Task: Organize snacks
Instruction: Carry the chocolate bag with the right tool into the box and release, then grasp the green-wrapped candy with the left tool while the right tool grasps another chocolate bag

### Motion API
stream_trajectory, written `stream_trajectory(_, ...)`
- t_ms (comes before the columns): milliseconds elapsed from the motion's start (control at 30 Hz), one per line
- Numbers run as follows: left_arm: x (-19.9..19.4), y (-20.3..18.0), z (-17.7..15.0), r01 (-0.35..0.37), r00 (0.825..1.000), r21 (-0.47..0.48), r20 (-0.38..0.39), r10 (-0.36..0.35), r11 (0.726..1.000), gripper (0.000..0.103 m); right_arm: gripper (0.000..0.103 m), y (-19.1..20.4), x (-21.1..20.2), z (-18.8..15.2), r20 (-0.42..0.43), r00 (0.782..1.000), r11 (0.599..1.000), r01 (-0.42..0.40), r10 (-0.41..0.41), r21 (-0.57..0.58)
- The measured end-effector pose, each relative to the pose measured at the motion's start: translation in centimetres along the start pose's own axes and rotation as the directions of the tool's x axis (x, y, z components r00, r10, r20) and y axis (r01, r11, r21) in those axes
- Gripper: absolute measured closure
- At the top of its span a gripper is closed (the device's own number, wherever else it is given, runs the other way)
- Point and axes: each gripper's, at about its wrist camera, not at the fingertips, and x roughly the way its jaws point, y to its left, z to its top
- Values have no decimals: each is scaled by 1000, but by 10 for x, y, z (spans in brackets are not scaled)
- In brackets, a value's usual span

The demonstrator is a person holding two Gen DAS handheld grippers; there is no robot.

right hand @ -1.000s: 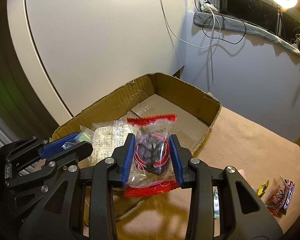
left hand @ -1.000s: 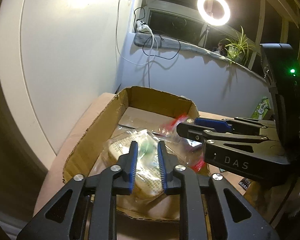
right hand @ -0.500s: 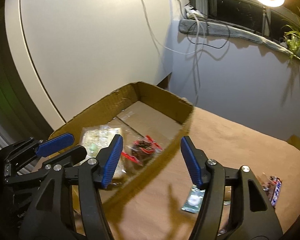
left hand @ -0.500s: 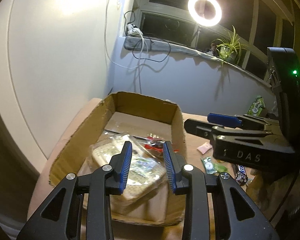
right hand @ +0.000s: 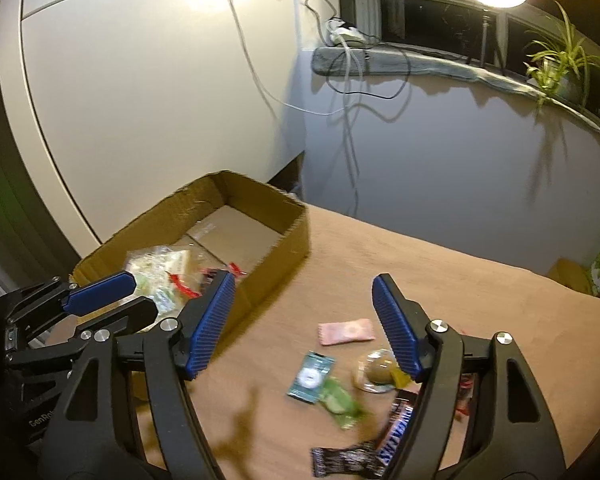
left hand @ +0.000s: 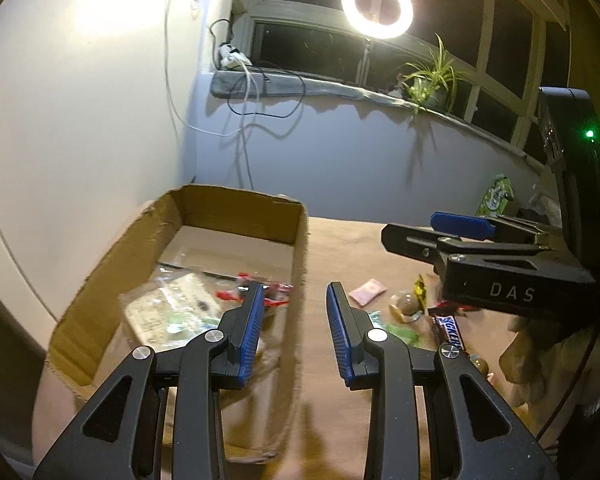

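Both sets of jaws are empty right now: your left gripper (left hand: 295,330) stands partly parted with nothing between its pads, straddling the near right wall of the cardboard box (left hand: 236,204), and your right gripper (right hand: 304,324) is opening wider, also with nothing in it. Inside the box lie a clear packet with pale printing (left hand: 168,312) and a red-edged bag (left hand: 260,294).

You look to be between placements, turning toward the loose snacks on the brown surface (right hand: 460,280). Waiting there, close together, are a pink wrapped sweet (right hand: 346,331), a teal sachet (right hand: 311,376), a green wrapper (right hand: 342,402), a round clear-wrapped piece (right hand: 376,370) and a Snickers bar (right hand: 364,458) nearest you.

Your next move calls for picking one target. The pink sweet sits just beyond your right fingertips and slightly apart from the rest, so it seems the cleanest grab. Lower the right jaws over it squarely; thin flat wrappers like these may slide, so close low against the surface.
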Motion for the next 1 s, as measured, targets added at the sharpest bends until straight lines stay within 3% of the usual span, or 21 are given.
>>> stream_trajectory(367,17,-35,-5,50,998,49,-51,-48,998,72,28,-55,-11,-17,-29,997,996,74,-72,57)
stream_trajectory(633,40,-60,-14,91,988,62,-128,-83,994,72,27,-119,-11,-43,-105,983,975,162,-148,149)
stream_trajectory(833,55,-76,-21,114,980,61,-173,-101,992,72,27,-154,-4,-63,-160,974,961,190,-159,200)
stream_trajectory(1000,68,-82,-26,109,974,68,-205,-93,992,72,27,-160,-8,-66,-141,982,962,156,-127,224)
